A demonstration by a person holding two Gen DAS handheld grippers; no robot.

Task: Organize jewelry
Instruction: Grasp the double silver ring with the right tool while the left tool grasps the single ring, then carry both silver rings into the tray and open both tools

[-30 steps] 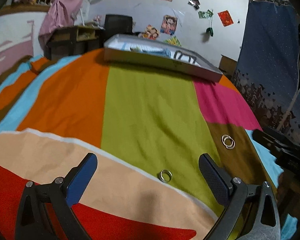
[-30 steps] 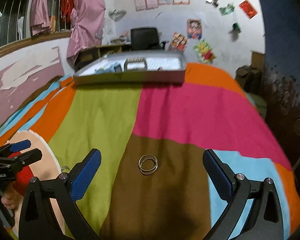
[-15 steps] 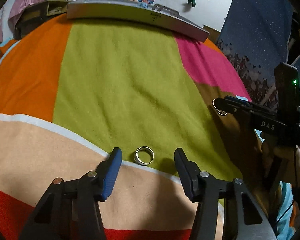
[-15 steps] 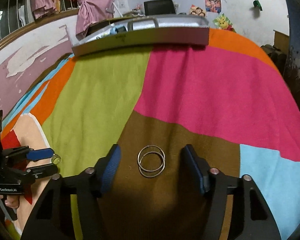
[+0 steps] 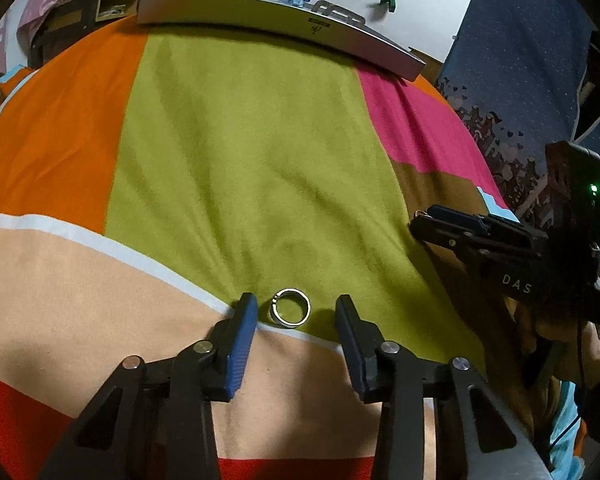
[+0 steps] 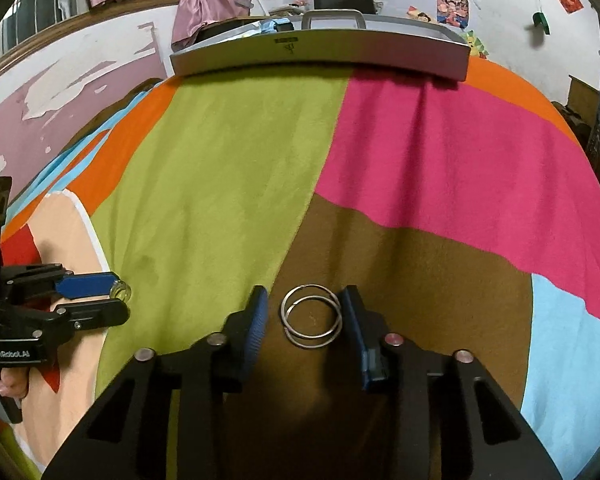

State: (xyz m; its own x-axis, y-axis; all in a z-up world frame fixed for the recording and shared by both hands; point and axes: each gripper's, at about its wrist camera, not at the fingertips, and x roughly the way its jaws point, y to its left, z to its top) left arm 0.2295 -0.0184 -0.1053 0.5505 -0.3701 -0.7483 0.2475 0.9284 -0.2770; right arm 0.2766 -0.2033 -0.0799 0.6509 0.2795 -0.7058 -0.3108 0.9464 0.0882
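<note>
While the far end of the bed is squeezed by the fisheye lens, the long grey metal tray (image 6: 320, 50) lying there shows only its near wall and one looped handle; what it holds is hidden, apart from a scrap of something blue poking over the rim.

On the colour-block fleece bedspread (image 5: 240, 152), a single silver finger ring (image 5: 290, 307) lies flat at the seam where the green patch meets a thin white stripe. The left tool (image 5: 296, 320) is down over it, blue pads half closed on either side with bedspread showing between each pad and the ring, so nothing is gripped.

Further right, a pair of thin silver hoops (image 6: 311, 316) rests overlapped on the brown patch. The right tool (image 6: 304, 316) straddles them at a narrow setting; its right pad seems to touch the hoops' edge, though the angle makes this hard to confirm, and the left pad stands just clear.

From the left camera the right tool appears side-on, and only a tiny arc of the hoops peeks past its tip. A hand (image 5: 564, 332) grips its handle, mostly cut off by the frame edge.
</note>
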